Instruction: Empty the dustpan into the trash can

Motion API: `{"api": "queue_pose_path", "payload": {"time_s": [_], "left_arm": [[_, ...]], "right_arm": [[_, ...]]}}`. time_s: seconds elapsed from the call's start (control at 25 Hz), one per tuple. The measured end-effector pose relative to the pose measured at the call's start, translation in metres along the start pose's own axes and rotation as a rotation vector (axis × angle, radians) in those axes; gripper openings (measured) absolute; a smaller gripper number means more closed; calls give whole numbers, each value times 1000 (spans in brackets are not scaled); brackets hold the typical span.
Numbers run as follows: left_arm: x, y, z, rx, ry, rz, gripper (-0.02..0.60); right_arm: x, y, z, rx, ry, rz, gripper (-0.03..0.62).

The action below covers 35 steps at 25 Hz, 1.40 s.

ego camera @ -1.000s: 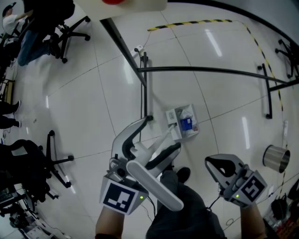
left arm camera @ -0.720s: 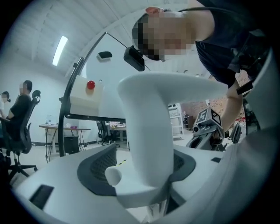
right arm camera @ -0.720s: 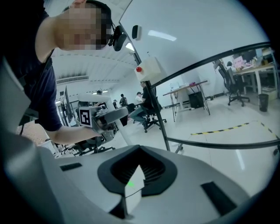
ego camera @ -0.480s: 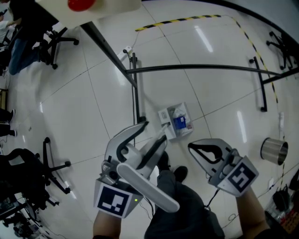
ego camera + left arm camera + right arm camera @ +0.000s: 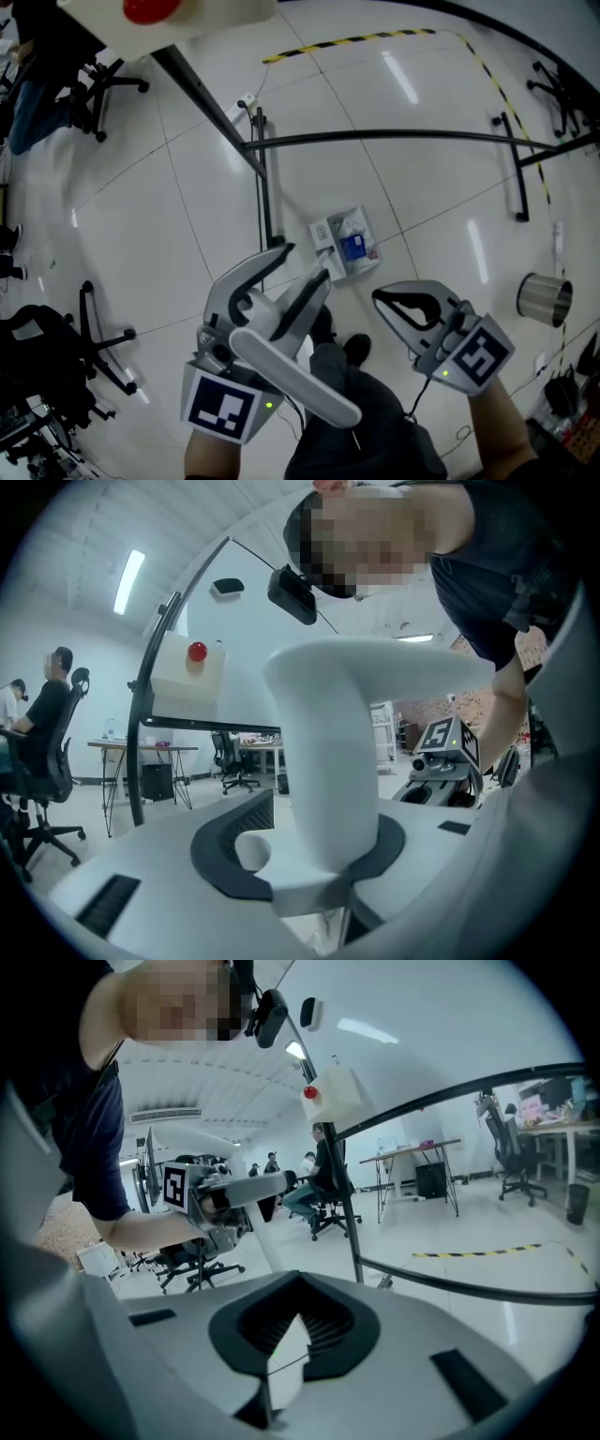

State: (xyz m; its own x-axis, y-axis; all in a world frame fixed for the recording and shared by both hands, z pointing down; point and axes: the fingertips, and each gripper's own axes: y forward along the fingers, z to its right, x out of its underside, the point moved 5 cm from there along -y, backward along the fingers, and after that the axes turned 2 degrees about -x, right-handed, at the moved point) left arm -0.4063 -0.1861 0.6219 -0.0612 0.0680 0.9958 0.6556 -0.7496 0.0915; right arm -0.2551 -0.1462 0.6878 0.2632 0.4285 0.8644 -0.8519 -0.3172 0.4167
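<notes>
White plastic dustpan handle (image 5: 323,761) gripped by left claw (image 5: 300,270), jaws just closed on it; litter-filled white dustpan (image 5: 345,246) at frame centre. Right claw (image 5: 379,297) pinched together, empty. Cylindrical steel trash can (image 5: 541,298) at right edge.

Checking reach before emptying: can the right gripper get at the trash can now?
Probably yes: the right gripper is empty, and only bare floor lies between it and the trash can.

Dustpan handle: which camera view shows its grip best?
Left gripper view: the dustpan handle stands large between the jaws of the left gripper, just closed on it. Head view shows more of its length from above; right gripper view, a small distant piece.
</notes>
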Motion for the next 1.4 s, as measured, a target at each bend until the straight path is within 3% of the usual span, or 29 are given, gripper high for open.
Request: {"api": "queue_pose_path", "payload": {"time_s": [0.28,0.56,0.96,1.24,1.4], "left_arm": [[-11,8,-3,-33,-62,74,150],[-28,24,8,-9,-68,89,150],[-57,45,23,37,-137,104,150],[-91,59,49,99,-150,93,150],[-136,66,65,142,-122,90,150]], "right_arm": [[3,-22,11,84,20,15,12],[8,-58,11,164,53,25,12],[7,-110,12,268,93,71,12],[-10,-149,9,325,106,103,12],[-38,-175,1,354,112,146,12]]}}
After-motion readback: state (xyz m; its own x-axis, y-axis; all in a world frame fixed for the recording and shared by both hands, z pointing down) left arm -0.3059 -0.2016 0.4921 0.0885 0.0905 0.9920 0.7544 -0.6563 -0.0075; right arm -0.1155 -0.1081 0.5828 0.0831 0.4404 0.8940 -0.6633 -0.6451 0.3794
